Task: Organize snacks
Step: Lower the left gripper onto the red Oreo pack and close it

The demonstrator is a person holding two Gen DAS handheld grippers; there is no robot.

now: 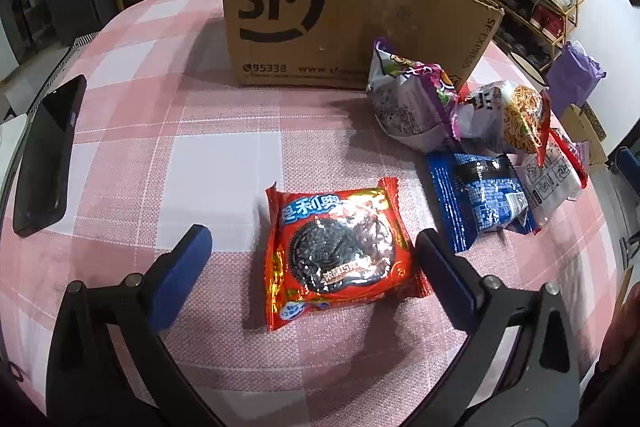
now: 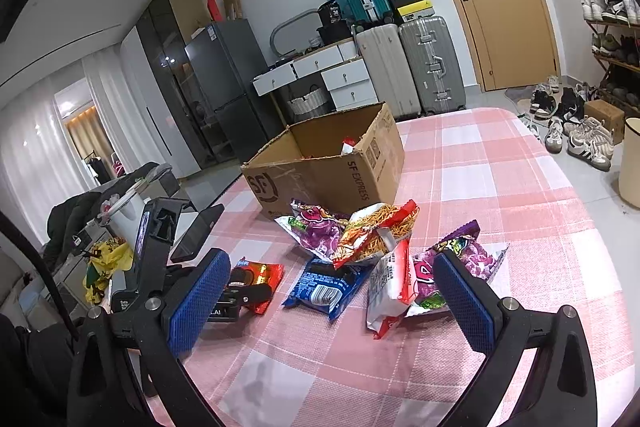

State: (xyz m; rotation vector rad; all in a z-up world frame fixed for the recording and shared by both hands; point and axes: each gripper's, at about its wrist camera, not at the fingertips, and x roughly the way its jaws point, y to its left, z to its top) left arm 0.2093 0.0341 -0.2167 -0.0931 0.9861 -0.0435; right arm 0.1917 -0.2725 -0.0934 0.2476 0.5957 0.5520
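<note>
A pink-checked tabletop (image 2: 500,187) fills a room with two grey suitcases (image 2: 412,67). One cardboard box (image 1: 320,27), six snack packets. Both the left gripper (image 1: 314,247) and right gripper (image 2: 332,283) gape open.

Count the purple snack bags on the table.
2. One bag lies just in front of the box; the other lies nearer the right gripper, partly under a white packet. More may be hidden.

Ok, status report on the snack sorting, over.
Left gripper open, straddling the red cookie pack, not closed on it. Right gripper open, holding nothing. Cardboard box open, one snack inside. Remaining packs loose on the tablecloth; path clear.
</note>
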